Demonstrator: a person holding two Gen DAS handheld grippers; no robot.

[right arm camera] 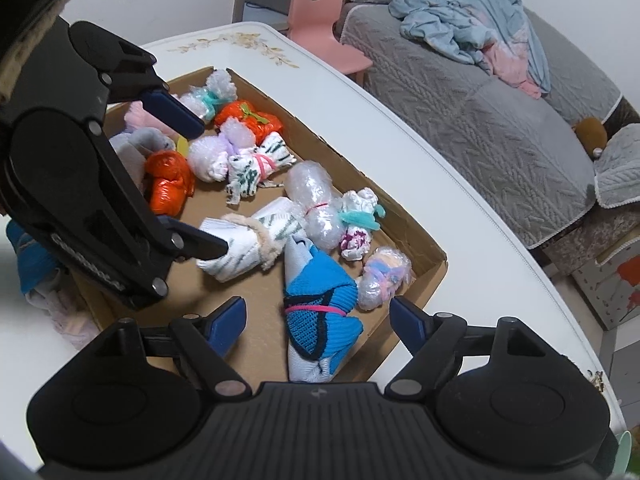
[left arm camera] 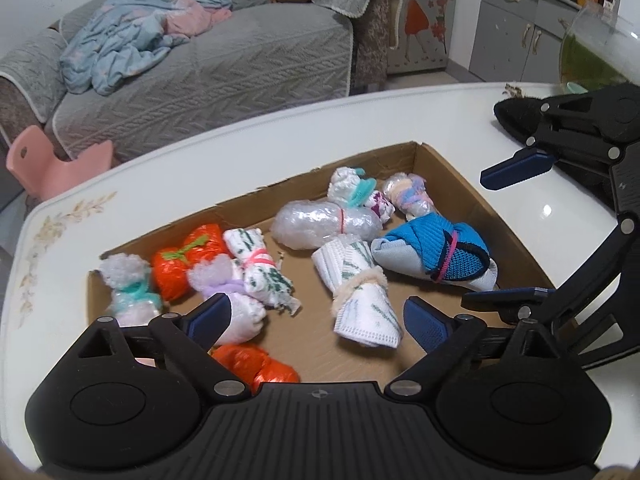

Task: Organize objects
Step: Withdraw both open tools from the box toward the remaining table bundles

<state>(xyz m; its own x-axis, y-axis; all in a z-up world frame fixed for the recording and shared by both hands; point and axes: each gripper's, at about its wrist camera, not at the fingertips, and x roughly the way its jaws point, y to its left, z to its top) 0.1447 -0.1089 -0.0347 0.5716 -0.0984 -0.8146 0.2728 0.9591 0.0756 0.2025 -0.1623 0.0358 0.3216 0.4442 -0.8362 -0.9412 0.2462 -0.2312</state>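
A white table (left arm camera: 280, 128) carries a shallow cardboard box (left arm camera: 452, 184), and everything below is placed against that box. Inside it lie many small tied bundles. The blue knit bundle (right arm camera: 320, 312), bound with a pink band, lies near the box's near edge, directly between the wide-spread fingers of the right gripper (right arm camera: 320, 320); neither pad touches it, and that gripper holds nothing. The white bundle with green stripes (left arm camera: 360, 300), cinched by a fuzzy cream tie, lies mid-box between the fingers of the left gripper (left arm camera: 316, 316), closer to its right pad and apart from both; those jaws stand very wide and empty. An orange plastic bundle (left arm camera: 256, 368) lies at the box's near side just under the left gripper's body, and a clear bubble-wrap roll (left arm camera: 324, 224) lies toward the far wall.

The left wrist view alone shows a glass vessel with green contents (left arm camera: 592, 52) beyond the box and a cabinet with bottles on top; their labels are too small to read. The right wrist view alone shows a grey bundle (right arm camera: 140, 144) and a pink one at the box's far end, behind the left gripper, plus blue fabric outside the box. Both show a grey sofa (right arm camera: 480, 120) and pink chair (right arm camera: 320, 28) past the table. Raised lettering runs along the left gripper's body but is not legible
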